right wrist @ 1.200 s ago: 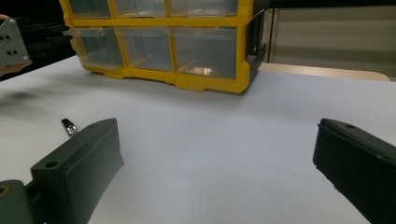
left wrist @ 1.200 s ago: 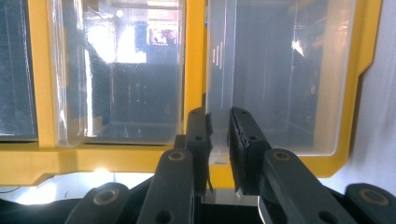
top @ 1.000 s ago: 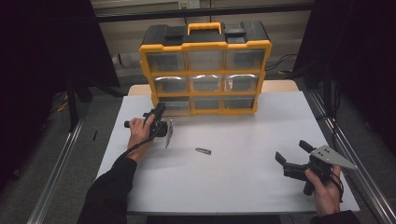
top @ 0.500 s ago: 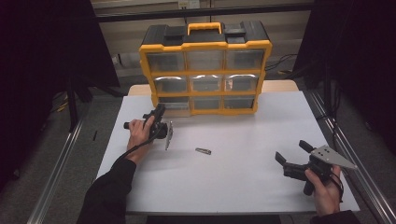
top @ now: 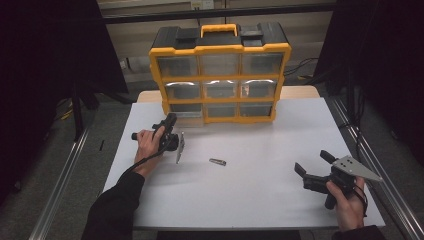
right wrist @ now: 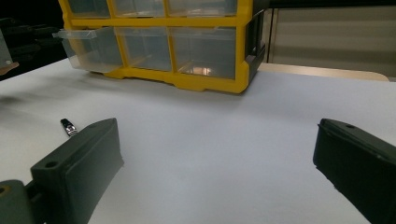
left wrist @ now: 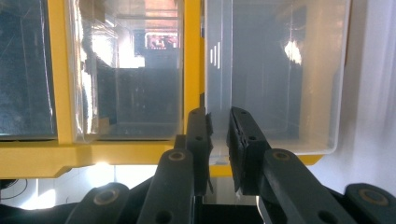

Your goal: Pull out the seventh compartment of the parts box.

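A yellow organiser cabinet (top: 220, 49) with clear drawers stands at the back of the white table (top: 260, 195). Its bottom-left drawer (top: 186, 118) (left wrist: 275, 70) (right wrist: 81, 46) is pulled partway out. My left gripper (top: 171, 120) (left wrist: 218, 123), turned on its side, has its jaws nearly together on the clear front lip of that drawer. A small metal nail clipper (top: 217, 161) (right wrist: 69, 127) lies mid-table. Near the table's front right my right gripper (top: 311, 161) (right wrist: 217, 144) stands wide open over bare tabletop, with nothing between its jaws.
The other drawers of the cabinet are pushed in, and the nearer ones look empty. Metal rails (top: 60, 190) run along both sides of the table. Dark curtains close off the left and right. The tabletop between the clipper and my right gripper is bare.
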